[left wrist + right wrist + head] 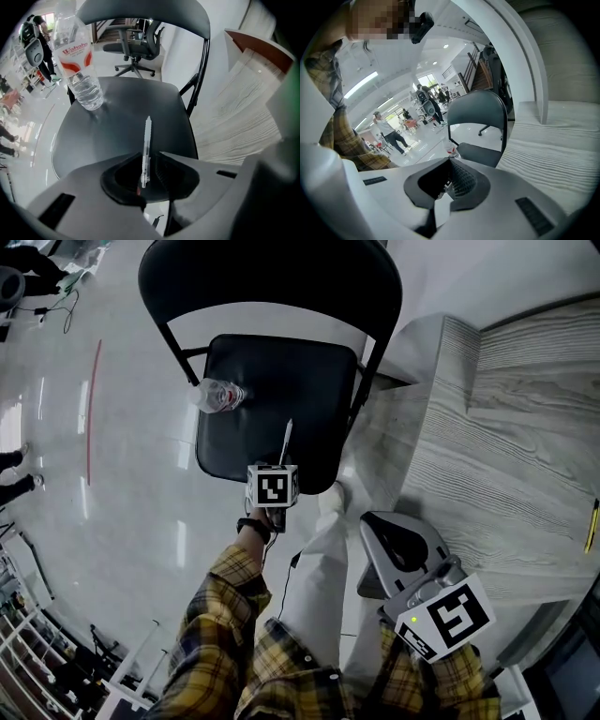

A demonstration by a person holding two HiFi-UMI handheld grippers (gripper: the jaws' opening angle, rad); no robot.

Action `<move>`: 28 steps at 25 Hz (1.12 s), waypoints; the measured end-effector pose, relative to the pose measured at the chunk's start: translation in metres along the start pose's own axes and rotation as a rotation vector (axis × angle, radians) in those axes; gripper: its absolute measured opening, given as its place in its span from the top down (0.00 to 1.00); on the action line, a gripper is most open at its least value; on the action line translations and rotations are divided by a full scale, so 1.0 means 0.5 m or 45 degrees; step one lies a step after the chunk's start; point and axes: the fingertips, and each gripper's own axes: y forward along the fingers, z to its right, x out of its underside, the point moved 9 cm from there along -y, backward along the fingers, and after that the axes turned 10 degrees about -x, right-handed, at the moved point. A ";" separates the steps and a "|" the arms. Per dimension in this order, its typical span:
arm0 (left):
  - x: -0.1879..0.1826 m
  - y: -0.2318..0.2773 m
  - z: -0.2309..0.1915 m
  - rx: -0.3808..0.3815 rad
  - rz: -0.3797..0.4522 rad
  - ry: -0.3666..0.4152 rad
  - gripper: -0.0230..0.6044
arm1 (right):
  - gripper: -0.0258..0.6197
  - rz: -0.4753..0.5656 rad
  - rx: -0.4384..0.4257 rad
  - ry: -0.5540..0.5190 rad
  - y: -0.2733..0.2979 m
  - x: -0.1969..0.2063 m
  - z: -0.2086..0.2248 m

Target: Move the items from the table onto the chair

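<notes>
Step in hand, I reckon: setting the pen (146, 150) down on the chair (281, 371). Left tool (145, 158) hangs low over the seat's front edge, pointing steeply down, jaws narrowly apart w/ the pen's near end between them. Pads don't seem to press it, so it's prob. lying free on the seat, tip toward the backrest. Water bottle (217, 396) stands upright at the seat's left edge, well apart from the pen. Right tool (449, 180) is closed tight & empty, near the bench (506, 427) corner.

Nxt move, as I see it: lift the left tool straight up w/o dragging the pen, then go to the bench, where a thin yellow stick (592, 524) lies at the right edge.

Nothing blocks the way; only the backrest & the person's own leg (319, 568) are close. Office chair (136, 47) & people in bkgd, well off.
</notes>
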 end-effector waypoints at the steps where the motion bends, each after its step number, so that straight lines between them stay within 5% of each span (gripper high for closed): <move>1: -0.001 -0.009 0.003 0.002 -0.008 0.000 0.84 | 0.93 0.000 0.001 -0.001 -0.005 -0.006 -0.003; 10: -0.001 -0.117 -0.001 0.052 0.133 -0.096 0.84 | 0.93 0.045 -0.003 -0.037 -0.023 -0.014 -0.053; 18: -0.065 -0.359 0.069 0.151 0.449 -0.078 0.95 | 0.93 0.178 0.058 -0.047 -0.139 -0.039 -0.089; 23: -0.093 -0.544 0.171 0.231 0.573 -0.036 0.96 | 0.93 0.224 0.150 -0.034 -0.300 -0.045 -0.098; 28: -0.118 -0.702 0.360 0.352 0.675 0.069 0.96 | 0.93 0.272 0.314 -0.033 -0.516 -0.033 -0.056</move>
